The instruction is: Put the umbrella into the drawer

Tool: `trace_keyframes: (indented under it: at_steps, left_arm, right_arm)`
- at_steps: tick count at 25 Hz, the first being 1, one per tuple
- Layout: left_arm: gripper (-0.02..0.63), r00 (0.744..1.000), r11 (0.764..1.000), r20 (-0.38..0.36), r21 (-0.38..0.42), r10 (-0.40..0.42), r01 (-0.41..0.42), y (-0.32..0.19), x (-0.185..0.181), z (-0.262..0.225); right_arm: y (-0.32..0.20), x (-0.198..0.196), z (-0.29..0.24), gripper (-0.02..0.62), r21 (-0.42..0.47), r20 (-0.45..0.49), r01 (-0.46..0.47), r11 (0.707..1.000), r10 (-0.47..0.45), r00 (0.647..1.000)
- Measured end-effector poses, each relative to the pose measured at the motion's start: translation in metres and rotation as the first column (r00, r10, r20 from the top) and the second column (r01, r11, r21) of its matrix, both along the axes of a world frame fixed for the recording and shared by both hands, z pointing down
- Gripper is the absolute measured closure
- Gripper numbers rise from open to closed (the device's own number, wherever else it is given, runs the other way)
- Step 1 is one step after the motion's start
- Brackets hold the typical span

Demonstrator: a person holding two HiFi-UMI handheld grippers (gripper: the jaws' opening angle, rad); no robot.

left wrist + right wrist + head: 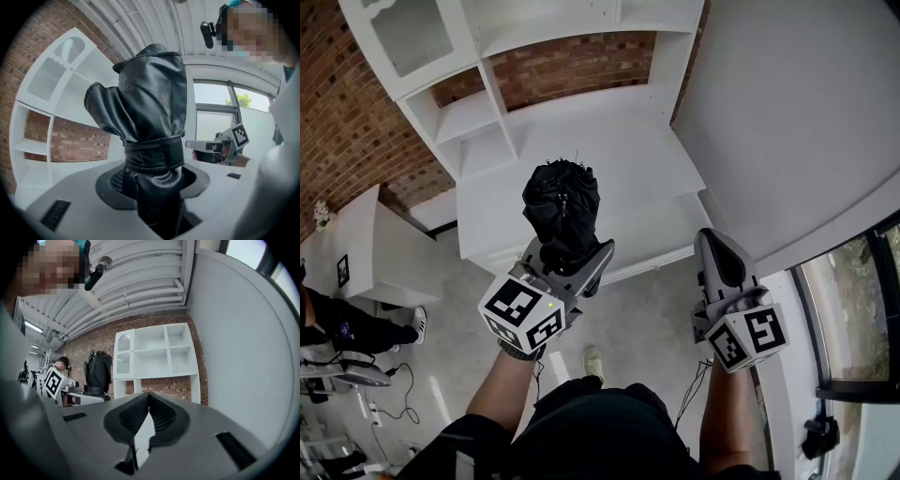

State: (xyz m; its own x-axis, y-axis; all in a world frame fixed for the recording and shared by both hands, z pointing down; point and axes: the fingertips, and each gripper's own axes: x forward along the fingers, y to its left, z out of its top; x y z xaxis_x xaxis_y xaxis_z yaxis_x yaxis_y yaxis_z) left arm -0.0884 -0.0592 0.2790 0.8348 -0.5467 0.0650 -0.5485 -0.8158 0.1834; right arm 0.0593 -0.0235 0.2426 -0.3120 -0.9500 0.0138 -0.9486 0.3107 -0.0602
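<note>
a white cabinet is standing against the brick wall ahead. the left gripper is pinching the folded black umbrella upright, in the carrying step. the right gripper is pressed together, empty, probably needing to open a drawer next.

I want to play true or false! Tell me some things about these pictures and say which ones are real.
1. The left hand-held gripper is clamped on the umbrella. True.
2. The umbrella is red and opened wide. False: it is black and folded, with a strap round it.
3. The right hand-held gripper holds a cup. False: its jaws are together with nothing between them.
4. The white shelf unit stands against a brick wall. True.
</note>
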Motion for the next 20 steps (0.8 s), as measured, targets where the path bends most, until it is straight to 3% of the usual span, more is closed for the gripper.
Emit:
trace_keyframes:
  at_steps: [10, 20]
  left_arm:
    - [0.396, 0.996, 0.996, 0.047, -0.05, 0.074, -0.072, -0.03, 0.016, 0.037]
    - [0.396, 0.983, 0.99, 0.135, -0.09, 0.121, -0.11, -0.07, 0.056, 0.094]
  right_arm:
    - [-0.025, 0.001, 0.008, 0.591, -0.012, 0.0, -0.028, 1.0, 0.028, 1.0]
    - [-0.081, 0.027, 0.038, 0.591, -0.028, 0.048, 0.004, 1.0, -0.003, 0.999]
